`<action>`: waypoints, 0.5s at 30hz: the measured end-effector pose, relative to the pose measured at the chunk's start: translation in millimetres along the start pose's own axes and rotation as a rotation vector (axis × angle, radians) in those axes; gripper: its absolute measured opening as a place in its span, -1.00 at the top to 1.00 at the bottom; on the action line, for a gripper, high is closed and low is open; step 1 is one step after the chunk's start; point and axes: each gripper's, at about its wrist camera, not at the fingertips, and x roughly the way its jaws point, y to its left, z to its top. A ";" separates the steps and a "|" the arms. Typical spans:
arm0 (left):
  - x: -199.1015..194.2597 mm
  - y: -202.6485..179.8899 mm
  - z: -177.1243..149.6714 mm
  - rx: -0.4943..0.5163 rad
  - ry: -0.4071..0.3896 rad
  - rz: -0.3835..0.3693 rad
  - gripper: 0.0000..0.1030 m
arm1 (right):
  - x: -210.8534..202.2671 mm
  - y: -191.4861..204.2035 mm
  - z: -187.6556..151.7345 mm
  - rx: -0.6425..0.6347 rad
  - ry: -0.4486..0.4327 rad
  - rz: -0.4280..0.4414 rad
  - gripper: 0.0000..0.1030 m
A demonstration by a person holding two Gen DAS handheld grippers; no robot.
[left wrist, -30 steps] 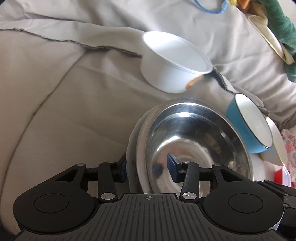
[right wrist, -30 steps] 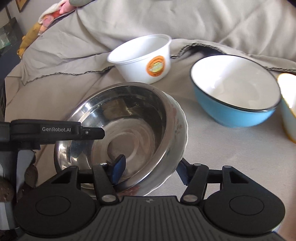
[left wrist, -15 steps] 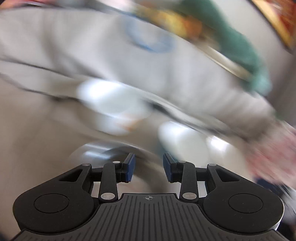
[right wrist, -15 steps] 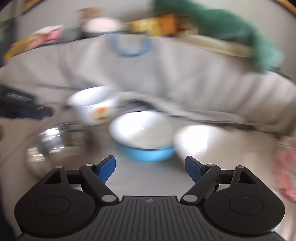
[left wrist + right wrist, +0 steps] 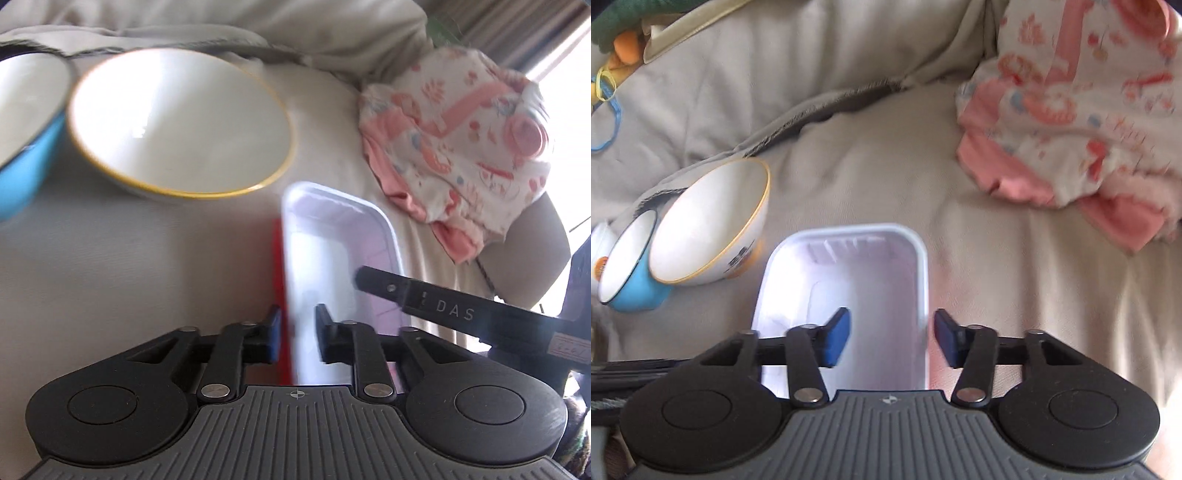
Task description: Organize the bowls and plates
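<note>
A white rectangular container [image 5: 332, 251] with a red outer side lies on the beige cover. My left gripper [image 5: 297, 334] straddles its left wall, one pad outside against the red side and one inside. Its jaws are closing, with a gap still showing at the inner pad. My right gripper [image 5: 892, 341] straddles the right wall of the same container [image 5: 849, 280]; its jaws are closing too, both pads clear of the wall. A white bowl with a yellow rim [image 5: 177, 122] [image 5: 709, 221] leans on a blue bowl [image 5: 26, 122] [image 5: 631, 273] to the left.
A pink patterned cloth [image 5: 461, 140] [image 5: 1071, 110] lies bunched at the right. The beige cover [image 5: 849, 166] rises in folds behind. A black bar of the right gripper's body [image 5: 443, 306] reaches over the container. Toys and a blue band [image 5: 605, 122] sit far left.
Both grippers have left the steel bowl's rim and swung right past the bowls to the white container. Each now straddles one of its side walls, with narrower jaws.
</note>
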 end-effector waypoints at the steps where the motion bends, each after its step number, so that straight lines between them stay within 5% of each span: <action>1: 2.4 -3.1 3.1 0.011 -0.004 0.013 0.59 | 1.0 -1.4 1.6 0.008 0.006 0.023 0.15; 6: 5.2 -9.1 14.4 0.016 -0.035 0.019 0.59 | -0.4 3.0 16.3 -0.019 -0.072 -0.019 0.15; 10: -17.5 -9.0 12.7 0.049 -0.117 0.153 0.57 | -6.5 10.3 29.9 -0.019 -0.153 -0.080 0.14; 15: -40.7 11.7 16.8 0.014 -0.185 0.232 0.57 | -11.8 32.2 54.9 -0.038 -0.210 0.016 0.06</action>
